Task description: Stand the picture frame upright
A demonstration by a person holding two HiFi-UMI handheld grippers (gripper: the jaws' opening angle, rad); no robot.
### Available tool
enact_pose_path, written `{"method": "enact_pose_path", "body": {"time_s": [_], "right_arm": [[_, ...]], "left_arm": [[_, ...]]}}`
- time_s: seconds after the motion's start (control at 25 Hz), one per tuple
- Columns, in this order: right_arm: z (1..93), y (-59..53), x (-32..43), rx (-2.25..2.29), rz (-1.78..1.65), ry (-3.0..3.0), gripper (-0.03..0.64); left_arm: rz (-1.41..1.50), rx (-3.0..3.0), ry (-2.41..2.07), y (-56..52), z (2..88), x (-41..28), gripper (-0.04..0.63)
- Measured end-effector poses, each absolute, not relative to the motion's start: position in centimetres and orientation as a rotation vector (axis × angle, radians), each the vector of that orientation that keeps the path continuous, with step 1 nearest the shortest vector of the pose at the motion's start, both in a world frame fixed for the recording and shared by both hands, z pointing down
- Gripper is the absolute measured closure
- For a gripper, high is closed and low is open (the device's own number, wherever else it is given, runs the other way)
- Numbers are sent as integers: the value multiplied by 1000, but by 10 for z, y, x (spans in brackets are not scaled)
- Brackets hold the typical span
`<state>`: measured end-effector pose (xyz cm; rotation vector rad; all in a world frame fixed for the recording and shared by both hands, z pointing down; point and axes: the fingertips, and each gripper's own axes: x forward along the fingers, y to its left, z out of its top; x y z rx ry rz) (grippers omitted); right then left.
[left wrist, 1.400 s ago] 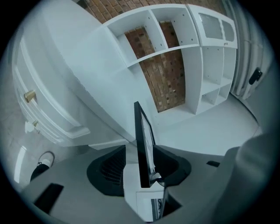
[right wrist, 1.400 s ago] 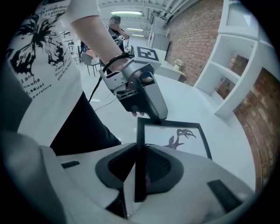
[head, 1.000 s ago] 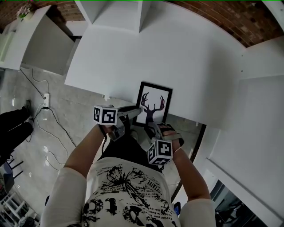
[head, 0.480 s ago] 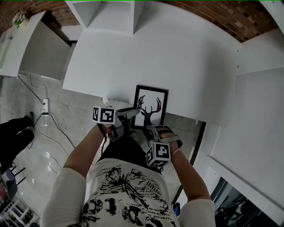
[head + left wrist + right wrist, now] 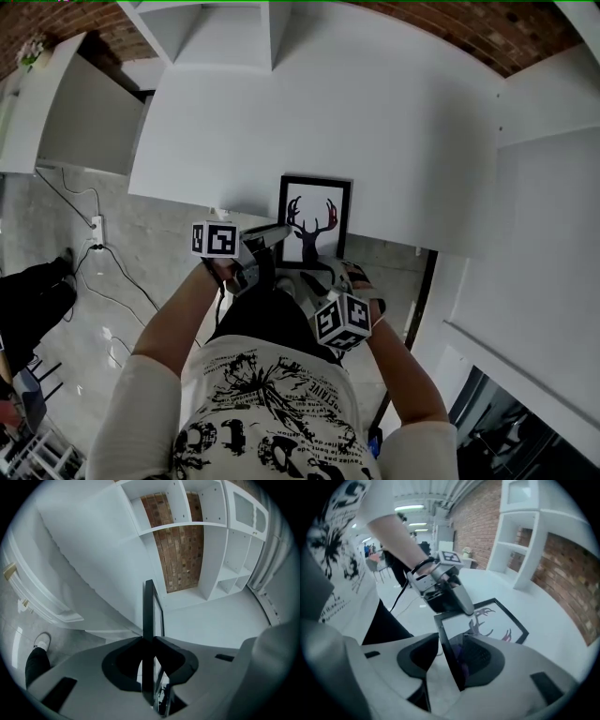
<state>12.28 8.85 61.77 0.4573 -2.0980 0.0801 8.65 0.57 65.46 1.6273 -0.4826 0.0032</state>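
The black-framed picture with a deer-antler print [image 5: 314, 220] sits at the white table's [image 5: 375, 122] six o'clock edge, its lower end past it. The left gripper [image 5: 148, 641] is closing, jaws pinching the frame's seven o'clock side. The right gripper [image 5: 450, 660] is opening at six o'clock, the frame's edge loose between its jaws.

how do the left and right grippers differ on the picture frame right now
The left gripper is closing, its pads pinching the picture frame by its edge; the right gripper is opening, a gap beside the frame. Left takes the side edge, right the near edge. Both have the frame between their jaws.
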Motion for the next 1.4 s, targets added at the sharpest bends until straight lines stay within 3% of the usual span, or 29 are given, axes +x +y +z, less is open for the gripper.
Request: {"method": "enact_pose_path", "body": {"time_s": [0.08,0.36,0.44,0.56,1.0,1.2,1.4], "right_arm": [[611,81,132,548,298,-2159,417],[617,39,213,1019,1206,-2158,403],[628,39,223,1033,1451,-2133,350],[636,38,216,975,1739,-2147,342],[638,18,187,682,2061,-2201,383],[641,20,186,623,2081,-2180,525],[640,20,183,590,2094,-2201,529]], "left_arm": [[8,1627,-478,6,654,86,505],[35,1639,-456,6,655,84,505],[38,1639,-453,6,655,82,505],[37,1643,-443,6,655,81,505],[76,1657,-388,8,656,82,505],[99,1671,-359,11,653,83,505],[106,1680,-346,12,651,80,505]]}}
